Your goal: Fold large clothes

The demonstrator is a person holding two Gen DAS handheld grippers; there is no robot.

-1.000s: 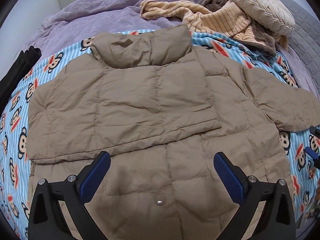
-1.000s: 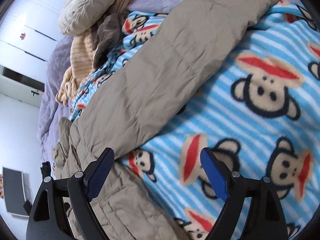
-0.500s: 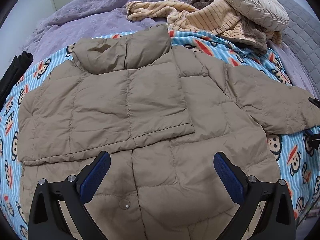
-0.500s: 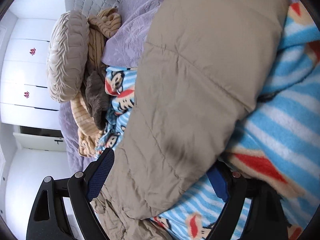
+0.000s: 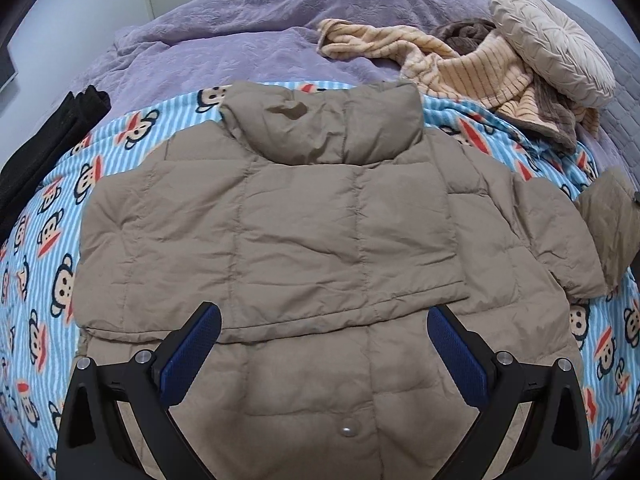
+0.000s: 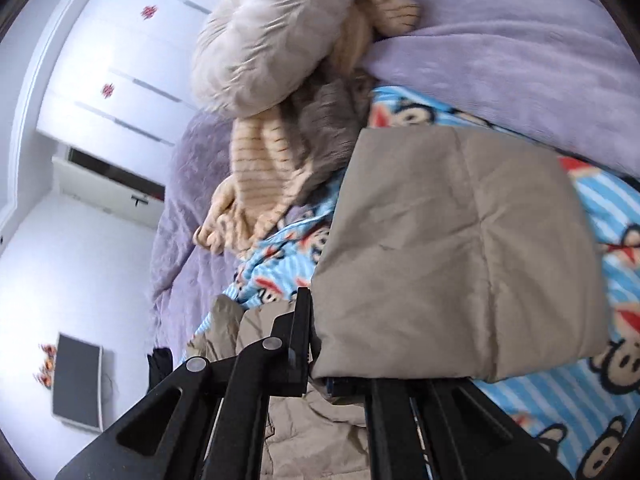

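1. Both tongs are in my hands: my left tongs [image 5: 320, 344] hang wide open over the lower front of the jacket [image 5: 304, 240], holding nothing, blue pads [image 5: 192, 352] well apart.
2. My right tongs [image 6: 316, 368] are closed on the end of the jacket's sleeve [image 6: 452, 248]; the black fingers meet at the cuff edge and the tan fabric lifts away from them.
3. I see the tan quilted jacket spread flat on the monkey-print blanket [image 5: 60, 216], collar away from me, a silver snap [image 5: 349, 431] near the hem.
4. One sleeve is folded across the chest; the other sleeve is raised at the jacket's right edge in my left view.
5. Under the blanket lies a purple bedspread [image 5: 256, 32] on the bed.
6. Beyond the collar, a striped beige garment [image 5: 460, 68] and a round pleated cushion [image 5: 552, 40] are heaped together.
7. A dark folded cloth [image 5: 48, 148] lies at the blanket's left edge.
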